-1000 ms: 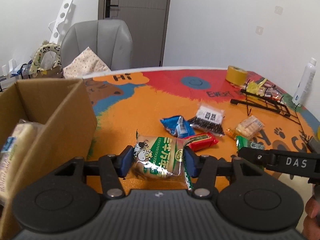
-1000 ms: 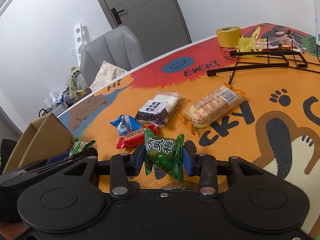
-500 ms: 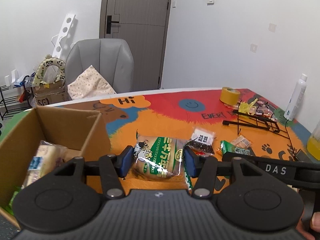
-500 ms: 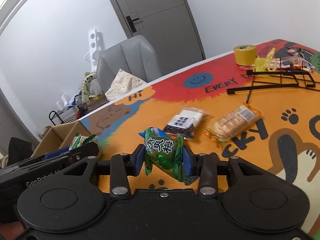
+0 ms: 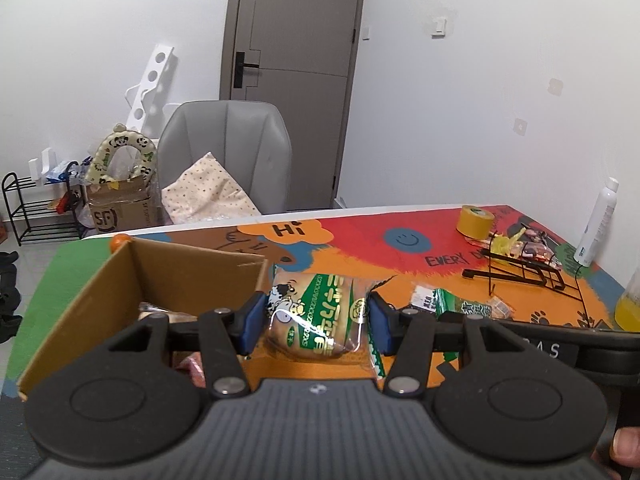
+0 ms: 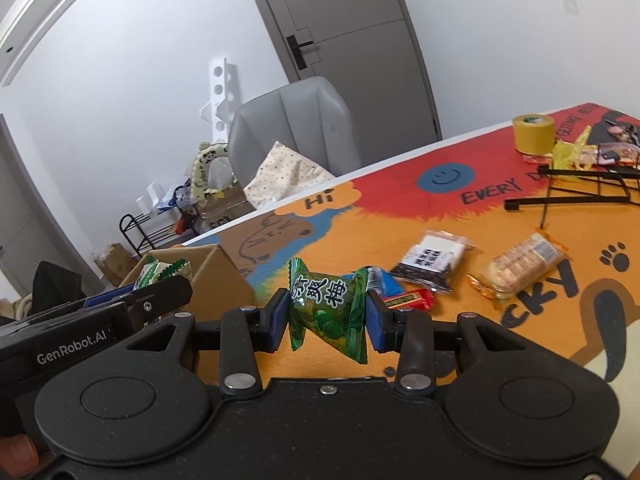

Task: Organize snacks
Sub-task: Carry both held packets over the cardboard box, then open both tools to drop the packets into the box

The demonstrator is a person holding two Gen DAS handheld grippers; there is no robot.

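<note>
My left gripper point(image 5: 316, 322) is shut on a green and brown bread packet point(image 5: 318, 316) and holds it above the table, just right of the open cardboard box point(image 5: 120, 284). The box holds other snacks, mostly hidden. My right gripper point(image 6: 327, 314) is shut on a small green plum candy packet point(image 6: 328, 308), lifted over the table. The left gripper point(image 6: 120, 308) with its packet shows at the left of the right wrist view, over the box point(image 6: 216, 276). On the table lie a black and white packet point(image 6: 434, 258), a cracker packet point(image 6: 520, 270), a red bar point(image 6: 408, 300) and a blue packet point(image 6: 384, 282).
A black wire rack point(image 5: 520, 272), a yellow tape roll point(image 5: 474, 222) and more wrapped snacks point(image 6: 612, 152) stand at the table's far right. A white bottle point(image 5: 596, 226) and a yellow bottle point(image 5: 628, 308) stand at the right edge. A grey chair point(image 5: 226, 152) is behind the table.
Both grippers have risen with their packets and drawn back toward the box side. The box's inside now shows more from above.
</note>
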